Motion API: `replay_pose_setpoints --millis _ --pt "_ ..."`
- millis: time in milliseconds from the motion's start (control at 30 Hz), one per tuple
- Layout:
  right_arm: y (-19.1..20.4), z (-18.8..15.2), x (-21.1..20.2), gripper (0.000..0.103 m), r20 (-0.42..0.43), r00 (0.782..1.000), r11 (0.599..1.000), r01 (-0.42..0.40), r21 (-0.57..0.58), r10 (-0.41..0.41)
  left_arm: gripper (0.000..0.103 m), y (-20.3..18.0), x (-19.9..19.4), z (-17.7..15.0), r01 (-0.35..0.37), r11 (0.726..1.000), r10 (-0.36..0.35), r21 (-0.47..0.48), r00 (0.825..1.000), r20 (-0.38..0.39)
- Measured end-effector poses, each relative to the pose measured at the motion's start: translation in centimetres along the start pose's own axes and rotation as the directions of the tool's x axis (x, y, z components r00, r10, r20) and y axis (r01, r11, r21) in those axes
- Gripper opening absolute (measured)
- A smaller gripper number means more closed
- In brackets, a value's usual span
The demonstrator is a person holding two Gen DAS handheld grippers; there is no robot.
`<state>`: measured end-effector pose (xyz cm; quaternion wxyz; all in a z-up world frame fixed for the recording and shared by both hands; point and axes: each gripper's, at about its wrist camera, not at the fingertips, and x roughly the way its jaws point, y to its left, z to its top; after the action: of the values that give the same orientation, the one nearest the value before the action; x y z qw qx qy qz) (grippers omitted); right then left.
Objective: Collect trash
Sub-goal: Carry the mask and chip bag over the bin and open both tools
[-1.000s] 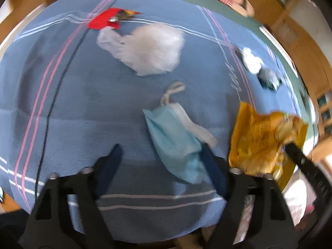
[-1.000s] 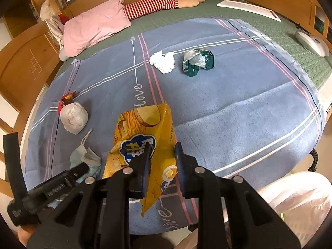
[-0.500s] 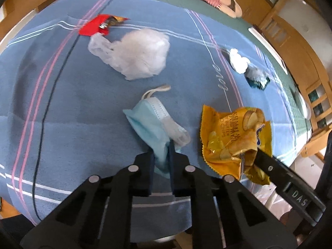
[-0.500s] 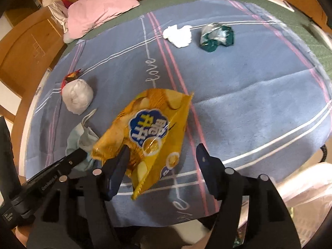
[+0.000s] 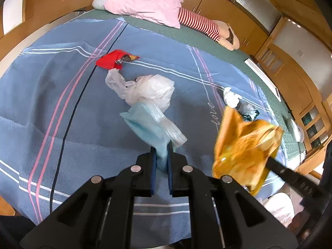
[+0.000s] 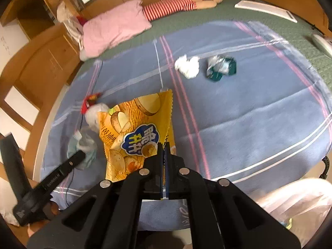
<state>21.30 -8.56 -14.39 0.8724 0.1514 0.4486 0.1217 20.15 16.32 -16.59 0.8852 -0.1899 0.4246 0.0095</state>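
Left gripper (image 5: 161, 153) is clamping the light-blue pleated face mask (image 5: 149, 124); right gripper (image 6: 164, 155) is pinching the yellow foil chip bag (image 6: 132, 132).

The blue blanket (image 5: 62, 124) bears the stitched word "love" (image 5: 213, 114).

Soft, even daylight fills both fisheye views; walls bow hard at the edges around the blue blanket (image 5: 62, 108). The chip bag (image 5: 244, 145) smears with motion blur in the left view.
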Motion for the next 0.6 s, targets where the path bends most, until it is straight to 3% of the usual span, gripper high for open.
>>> replay_pose_setpoints --millis 167,333,433,533,600 --pt "-1.3 0.7 -3.2 0.002 0.019 0.999 0.999 -0.027 -0.018 0.027 0.01 -0.8 -1.3 -0.1 0.038 0.999 -0.04 0.026 0.997 0.061" --pt "-3.7 0.5 -10.1 0.002 0.073 0.996 0.987 -0.043 -0.153 0.055 0.01 -3.1 -4.8 -1.3 0.152 0.98 -0.17 0.131 0.975 0.143" --pt "-5.8 -1.0 -13.9 0.002 0.068 0.997 0.964 -0.016 -0.264 0.035 0.01 -5.1 -6.2 -3.0 0.214 0.957 -0.241 0.198 0.963 0.124" --pt "-8.1 -3.6 -15.5 0.002 -0.003 1.0 0.934 0.026 -0.355 -0.029 0.01 -7.9 -7.1 -5.5 0.283 0.92 -0.311 0.272 0.948 0.068" --pt "-10.0 -5.5 -15.5 0.002 -0.092 0.995 0.927 0.005 -0.376 -0.042 0.01 -9.9 -7.4 -6.8 0.315 0.89 -0.342 0.329 0.939 0.027"
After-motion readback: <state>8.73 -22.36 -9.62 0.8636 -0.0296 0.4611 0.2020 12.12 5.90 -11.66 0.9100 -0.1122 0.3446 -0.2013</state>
